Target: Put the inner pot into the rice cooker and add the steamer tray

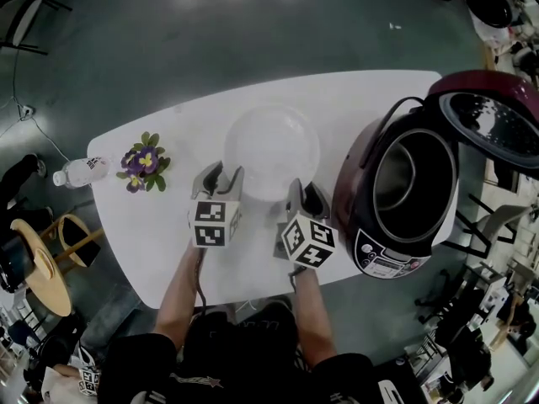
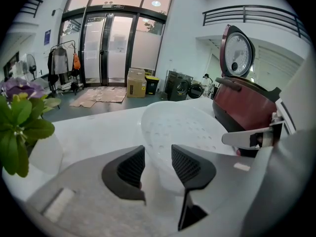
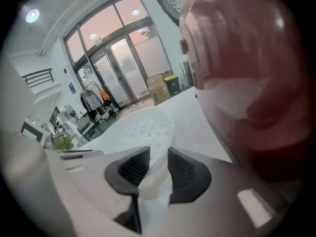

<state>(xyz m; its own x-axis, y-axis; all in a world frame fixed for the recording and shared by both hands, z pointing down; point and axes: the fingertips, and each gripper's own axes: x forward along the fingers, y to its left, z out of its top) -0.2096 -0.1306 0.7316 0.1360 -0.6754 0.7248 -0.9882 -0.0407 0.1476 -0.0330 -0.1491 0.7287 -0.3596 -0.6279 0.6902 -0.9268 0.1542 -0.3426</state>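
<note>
The white perforated steamer tray (image 1: pixel 271 146) sits on the white table (image 1: pixel 160 234), left of the maroon rice cooker (image 1: pixel 383 251). The cooker's lid (image 1: pixel 493 124) stands open and the metal inner pot (image 1: pixel 404 175) sits inside the body. My left gripper (image 1: pixel 221 175) is at the tray's near-left rim. In the left gripper view the rim of the tray (image 2: pixel 182 127) passes between the pads of that gripper (image 2: pixel 157 157), which are not squeezed tight. My right gripper (image 1: pixel 305 194) is at the near-right rim. Its pads pinch the tray's edge (image 3: pixel 143 125) in the right gripper view (image 3: pixel 158 159).
A small pot of purple flowers (image 1: pixel 143 162) stands at the table's left end, with a plastic bottle (image 1: pixel 82 172) beside it at the edge. The cooker (image 3: pixel 247 83) rises just right of my right gripper. A wooden stool (image 1: pixel 38 263) stands on the floor at left.
</note>
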